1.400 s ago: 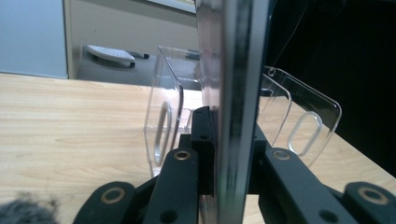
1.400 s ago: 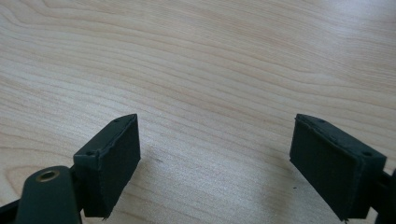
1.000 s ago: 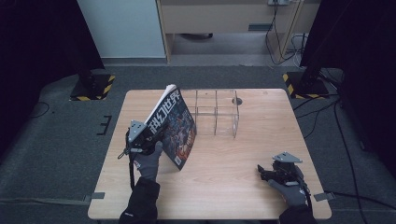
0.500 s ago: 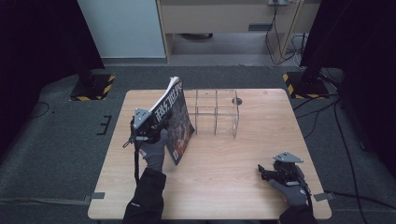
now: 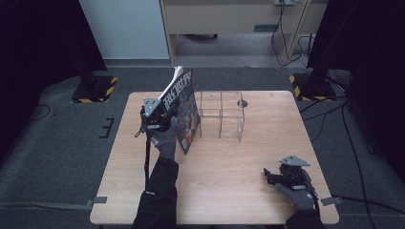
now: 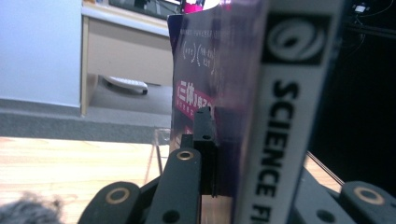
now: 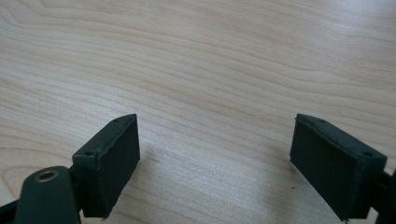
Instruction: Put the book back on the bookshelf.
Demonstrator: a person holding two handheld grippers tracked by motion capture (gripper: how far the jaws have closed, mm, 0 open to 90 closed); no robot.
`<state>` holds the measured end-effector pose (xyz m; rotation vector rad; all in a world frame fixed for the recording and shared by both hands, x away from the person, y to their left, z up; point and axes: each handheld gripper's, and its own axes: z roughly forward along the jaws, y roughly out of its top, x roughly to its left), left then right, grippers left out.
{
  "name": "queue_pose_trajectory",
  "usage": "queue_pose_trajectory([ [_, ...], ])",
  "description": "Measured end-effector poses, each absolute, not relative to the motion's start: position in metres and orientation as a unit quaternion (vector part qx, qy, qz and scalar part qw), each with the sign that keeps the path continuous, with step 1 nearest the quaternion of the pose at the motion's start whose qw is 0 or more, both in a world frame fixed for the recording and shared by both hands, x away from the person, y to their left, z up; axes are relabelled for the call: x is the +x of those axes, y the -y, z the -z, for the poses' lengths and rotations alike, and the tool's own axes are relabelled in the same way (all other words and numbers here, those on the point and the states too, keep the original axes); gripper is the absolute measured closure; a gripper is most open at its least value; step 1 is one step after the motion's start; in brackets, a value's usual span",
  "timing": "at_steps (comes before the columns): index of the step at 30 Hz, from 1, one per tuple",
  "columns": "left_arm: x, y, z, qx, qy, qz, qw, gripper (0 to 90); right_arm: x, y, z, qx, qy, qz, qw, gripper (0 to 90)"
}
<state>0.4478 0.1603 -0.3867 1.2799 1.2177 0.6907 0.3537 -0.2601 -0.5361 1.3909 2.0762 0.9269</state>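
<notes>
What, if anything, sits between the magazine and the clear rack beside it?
Nothing visible. The left gripper holds the magazine upright just left of the clear rack, with bare table in the narrow gap. The right gripper rests open, well away near the table's front edge.

A light wooden table (image 5: pixel 224 191) is set on a grey carpeted floor (image 5: pixel 62 157). Behind it, a pale blue-white panel (image 5: pixel 125 28) and a beige desk (image 5: pixel 224 19) are seen, with cables (image 5: pixel 291 40) trailing beneath the desk. Black stands with yellow-and-black striped bases (image 5: pixel 95 90) are placed at both far corners. Dark curtains (image 5: pixel 38 43) are hung at either side.
</notes>
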Motion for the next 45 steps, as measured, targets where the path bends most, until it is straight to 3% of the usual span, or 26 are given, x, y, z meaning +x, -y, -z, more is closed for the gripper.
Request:
queue_pose_trajectory([
  [15,0.462,-0.151,0.405,0.542,-0.522,-0.299,0.586,81.5,0.353,0.260,0.537,0.508,-0.756,-0.339,0.235,16.0],
  [32,0.441,-0.168,0.421,0.547,-0.528,-0.294,0.579,79.4,0.352,0.259,0.536,0.507,-0.758,-0.337,0.235,16.0],
  [40,0.432,-0.183,0.425,0.546,-0.536,-0.287,0.576,74.8,0.352,0.258,0.536,0.506,-0.758,-0.338,0.236,15.9],
  [45,0.425,-0.181,0.425,0.561,-0.521,-0.286,0.576,61.3,0.352,0.258,0.536,0.508,-0.755,-0.339,0.236,15.8],
])
